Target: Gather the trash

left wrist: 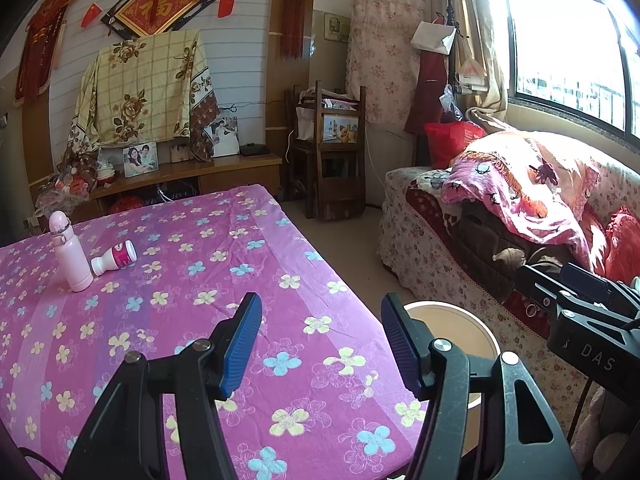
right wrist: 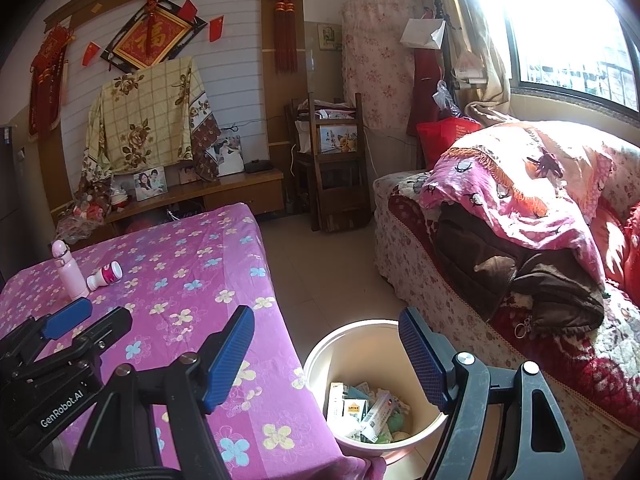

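Observation:
A small white bottle with a pink label [left wrist: 114, 259] [right wrist: 105, 275] lies on its side on the purple flowered tablecloth [left wrist: 200, 280] [right wrist: 180, 272], far left. It touches or nearly touches an upright pale pink flask [left wrist: 71, 252] [right wrist: 69, 270]. A cream bin [right wrist: 352, 360] [left wrist: 452, 320] stands on the floor off the table's right edge, holding several cartons and wrappers [right wrist: 366, 410]. My left gripper [left wrist: 321, 344] hovers open over the table's right edge, nothing between its blue pads. My right gripper [right wrist: 326, 354] hangs open above the bin, empty. In the right wrist view the left gripper [right wrist: 66, 318] shows at lower left.
A sofa [right wrist: 500, 240] [left wrist: 500, 208] piled with blankets runs along the right under a bright window. Wooden chairs [left wrist: 332, 148] [right wrist: 332, 160] stand at the back. A low cabinet [left wrist: 192, 172] [right wrist: 224, 188] with framed photos lines the far wall. A strip of tiled floor [right wrist: 320, 264] separates table and sofa.

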A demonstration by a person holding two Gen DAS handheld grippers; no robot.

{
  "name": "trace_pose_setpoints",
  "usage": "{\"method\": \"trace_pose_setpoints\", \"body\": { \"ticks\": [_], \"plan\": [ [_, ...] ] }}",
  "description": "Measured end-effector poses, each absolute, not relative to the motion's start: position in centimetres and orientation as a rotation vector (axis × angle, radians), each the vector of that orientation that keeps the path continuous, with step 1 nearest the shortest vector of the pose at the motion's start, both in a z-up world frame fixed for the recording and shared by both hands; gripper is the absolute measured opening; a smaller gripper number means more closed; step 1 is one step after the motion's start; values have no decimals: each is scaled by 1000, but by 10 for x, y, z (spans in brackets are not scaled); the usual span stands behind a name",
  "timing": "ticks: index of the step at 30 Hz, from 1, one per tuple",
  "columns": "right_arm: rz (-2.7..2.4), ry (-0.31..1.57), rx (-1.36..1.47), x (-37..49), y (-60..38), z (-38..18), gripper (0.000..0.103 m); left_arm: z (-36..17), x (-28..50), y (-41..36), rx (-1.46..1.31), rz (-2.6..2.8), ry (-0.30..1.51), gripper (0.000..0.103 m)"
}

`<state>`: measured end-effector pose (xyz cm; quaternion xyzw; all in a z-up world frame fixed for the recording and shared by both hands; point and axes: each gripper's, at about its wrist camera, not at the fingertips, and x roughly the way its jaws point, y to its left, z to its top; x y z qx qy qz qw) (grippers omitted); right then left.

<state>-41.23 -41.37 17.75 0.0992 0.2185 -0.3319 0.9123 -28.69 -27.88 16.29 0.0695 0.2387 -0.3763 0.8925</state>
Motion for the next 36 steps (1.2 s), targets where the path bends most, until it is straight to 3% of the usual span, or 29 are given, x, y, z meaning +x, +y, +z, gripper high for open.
{"method": "trace_pose_setpoints", "body": {
  "ticks": [36],
  "plan": [
    [-686, 458, 216, -412, -416, 168, 78, 153, -289, -279, 168, -798, 497, 63]
  ]
}}
